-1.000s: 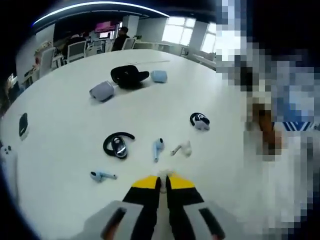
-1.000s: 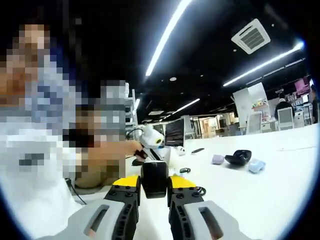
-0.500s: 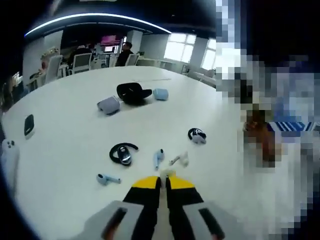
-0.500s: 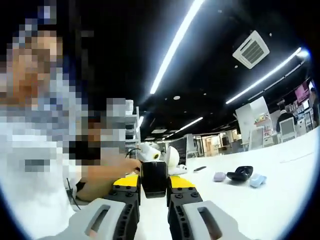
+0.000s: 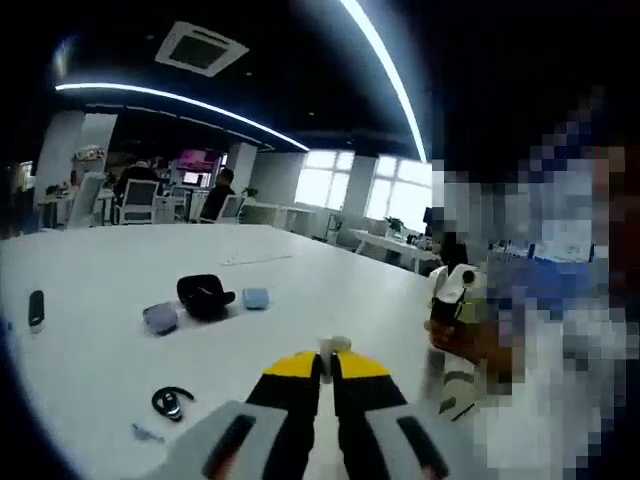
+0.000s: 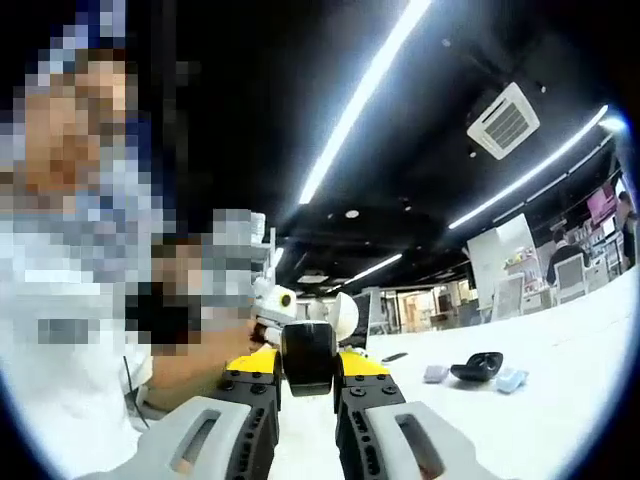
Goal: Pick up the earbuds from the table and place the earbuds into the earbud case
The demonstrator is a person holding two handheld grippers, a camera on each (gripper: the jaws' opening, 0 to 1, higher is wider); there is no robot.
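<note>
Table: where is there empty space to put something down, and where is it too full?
The white table is bare on the wide stretch between the dark flat item near its edge and the cluster of cases. It is crowded around the open black case, lilac case and blue case, and by the black ear-hook earbud.

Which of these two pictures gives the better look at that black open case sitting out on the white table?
The left gripper view. There the black open earbud case sits nearer, seen from above, between a lilac case and a light blue case. In the right gripper view the same black case is small and low, seen side-on near the table's edge.
</note>
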